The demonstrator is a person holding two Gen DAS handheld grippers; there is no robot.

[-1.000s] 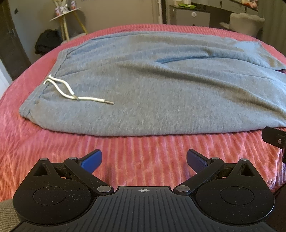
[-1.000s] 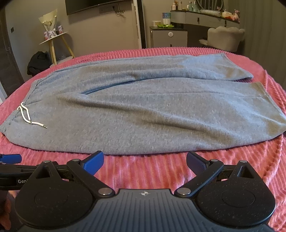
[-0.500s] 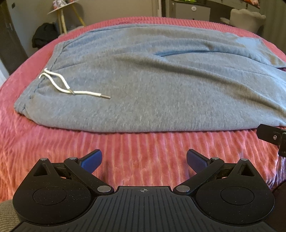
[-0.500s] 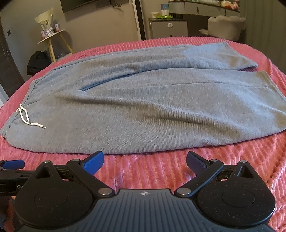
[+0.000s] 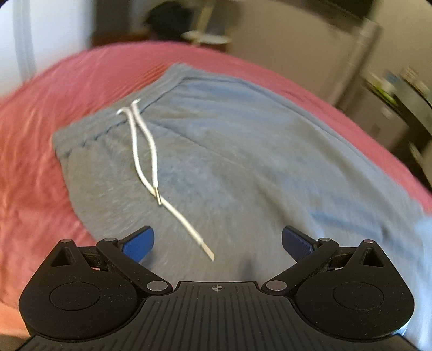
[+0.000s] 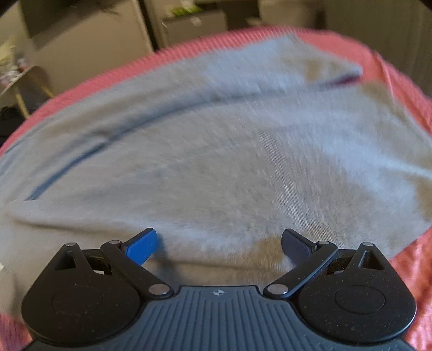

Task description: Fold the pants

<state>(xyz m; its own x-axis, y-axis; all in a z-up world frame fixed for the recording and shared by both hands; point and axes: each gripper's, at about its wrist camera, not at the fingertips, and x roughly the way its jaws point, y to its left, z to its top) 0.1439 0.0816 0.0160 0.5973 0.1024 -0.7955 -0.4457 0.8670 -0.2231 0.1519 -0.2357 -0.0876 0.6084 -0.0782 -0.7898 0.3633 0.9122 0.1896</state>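
Note:
Grey sweatpants (image 5: 243, 151) lie flat on a pink ribbed bedspread (image 5: 54, 108). The left wrist view shows the waistband end, with a white drawstring (image 5: 145, 151) trailing toward me. My left gripper (image 5: 217, 243) hangs open just above the fabric near the drawstring's tip, nothing between its blue fingers. The right wrist view shows the two legs of the sweatpants (image 6: 229, 162) running to the right, one leg behind the other. My right gripper (image 6: 218, 243) is open over the near leg, close to its front edge. Both views are blurred by motion.
The pink bedspread (image 6: 405, 283) shows beyond the pants at the right. A cabinet (image 6: 194, 24) and a small side table (image 6: 24, 78) stand by the far wall. A dark bag (image 5: 167, 21) sits on the floor behind the bed.
Both grippers have moved forward from the bed's front edge to over the pants. The left one has swung toward the waistband. Both stay open.

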